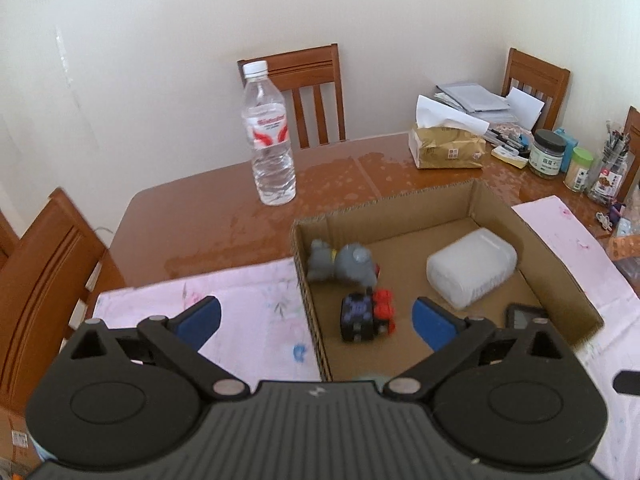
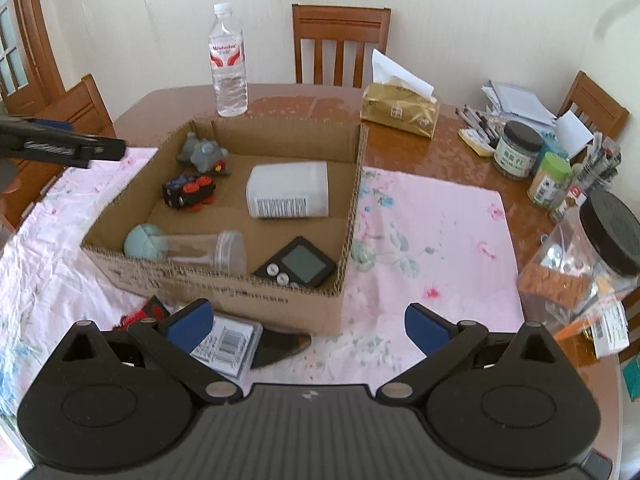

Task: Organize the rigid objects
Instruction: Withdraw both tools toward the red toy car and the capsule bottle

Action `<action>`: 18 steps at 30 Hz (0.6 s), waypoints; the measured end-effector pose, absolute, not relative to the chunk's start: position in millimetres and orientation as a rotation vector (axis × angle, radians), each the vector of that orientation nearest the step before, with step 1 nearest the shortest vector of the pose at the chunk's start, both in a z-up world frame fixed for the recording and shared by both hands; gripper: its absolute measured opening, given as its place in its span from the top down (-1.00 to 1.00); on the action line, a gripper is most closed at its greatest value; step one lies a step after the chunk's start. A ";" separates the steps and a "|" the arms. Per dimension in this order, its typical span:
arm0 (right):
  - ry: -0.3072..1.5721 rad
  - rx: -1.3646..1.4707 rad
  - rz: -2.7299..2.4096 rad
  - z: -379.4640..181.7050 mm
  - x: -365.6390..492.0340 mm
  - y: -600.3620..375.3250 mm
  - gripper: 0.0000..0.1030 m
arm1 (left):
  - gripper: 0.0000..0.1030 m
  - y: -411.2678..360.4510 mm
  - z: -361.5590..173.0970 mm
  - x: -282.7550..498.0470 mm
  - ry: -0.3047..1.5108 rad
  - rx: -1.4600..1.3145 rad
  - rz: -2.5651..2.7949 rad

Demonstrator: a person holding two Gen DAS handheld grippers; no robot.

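Dining room: wooden table (image 2: 460, 160) under a pink cloth (image 2: 420, 216), cream walls, chairs around. Left gripper (image 1: 316, 320) stands wide and empty, straddling the near-left wall of the box (image 1: 308, 280). Ahead of its fingers, inside the box: grey toy (image 1: 344, 264), black-and-red train (image 1: 366, 314), white tub (image 1: 472, 266). Right gripper (image 2: 306, 324) is also wide and empty. By its left finger, outside the box, lie a barcoded pack (image 2: 226, 344) and a dark curved piece (image 2: 280, 346). Judged: the pack is light, stiff, slick and flat; grip across its long edges.
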State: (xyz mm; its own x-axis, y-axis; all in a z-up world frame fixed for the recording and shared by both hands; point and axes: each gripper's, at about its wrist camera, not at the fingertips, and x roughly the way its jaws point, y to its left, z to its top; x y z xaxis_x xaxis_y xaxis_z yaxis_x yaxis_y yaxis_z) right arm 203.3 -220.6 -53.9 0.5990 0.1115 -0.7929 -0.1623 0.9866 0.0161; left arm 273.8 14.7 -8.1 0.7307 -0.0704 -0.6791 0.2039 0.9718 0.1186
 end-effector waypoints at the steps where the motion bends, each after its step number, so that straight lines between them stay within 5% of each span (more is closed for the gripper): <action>1: 0.919 -0.062 0.157 -55.2 201.4 -220.8 -1.00 | -0.98 16.6 -9.1 266.5 0.737 0.180 -0.148; 18: 0.973 -0.063 0.174 -73.2 192.6 -231.7 -1.00 | -0.99 -14.4 -71.1 217.1 0.918 0.088 -0.169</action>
State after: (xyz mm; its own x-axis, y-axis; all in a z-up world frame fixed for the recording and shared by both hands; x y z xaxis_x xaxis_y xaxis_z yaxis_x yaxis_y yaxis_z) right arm 192.6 -231.7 -73.2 0.5499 0.1191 -0.8267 -0.1752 0.9842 0.0252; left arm 217.1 -14.4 -71.1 0.5955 -0.1073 -0.7961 0.1825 0.9832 0.0040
